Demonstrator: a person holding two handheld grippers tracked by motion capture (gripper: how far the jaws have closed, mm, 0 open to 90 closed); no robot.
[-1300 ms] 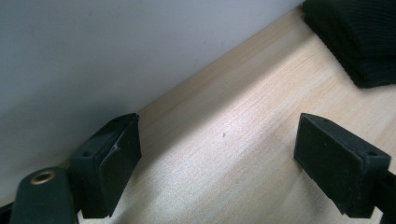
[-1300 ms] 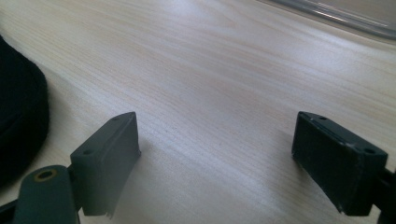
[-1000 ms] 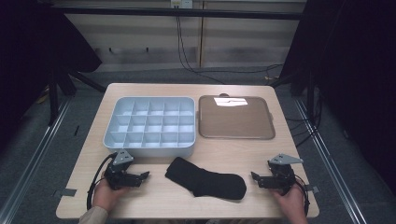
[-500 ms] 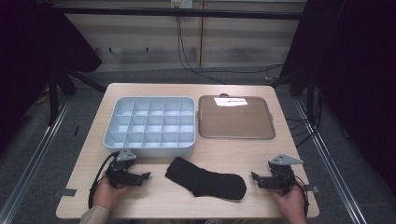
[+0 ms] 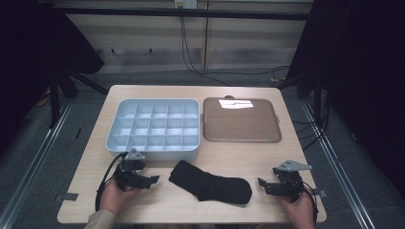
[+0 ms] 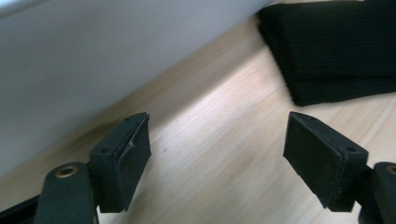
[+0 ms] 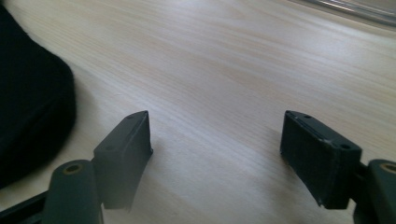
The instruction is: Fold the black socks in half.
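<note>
A black sock [image 5: 210, 182] lies flat near the table's front edge, between my two grippers. My left gripper [image 5: 152, 180] rests on the table just left of the sock's cuff end, open, with bare wood between its jaws. In the left gripper view [image 6: 217, 161] the sock [image 6: 336, 51] lies ahead at the upper right. My right gripper [image 5: 261, 185] sits right of the sock's toe end, open and holding nothing. In the right gripper view [image 7: 217, 156] the sock [image 7: 28, 107] shows at the left edge.
A light blue compartment box [image 5: 155, 128] stands behind the left gripper, its wall [image 6: 93, 60] close in the left gripper view. A brown tray [image 5: 240, 120] sits to its right at the back. The table [image 5: 239, 157] has bare wood between tray and sock.
The left gripper has shifted slightly right toward the sock. The right gripper and the sock have stayed in place.
</note>
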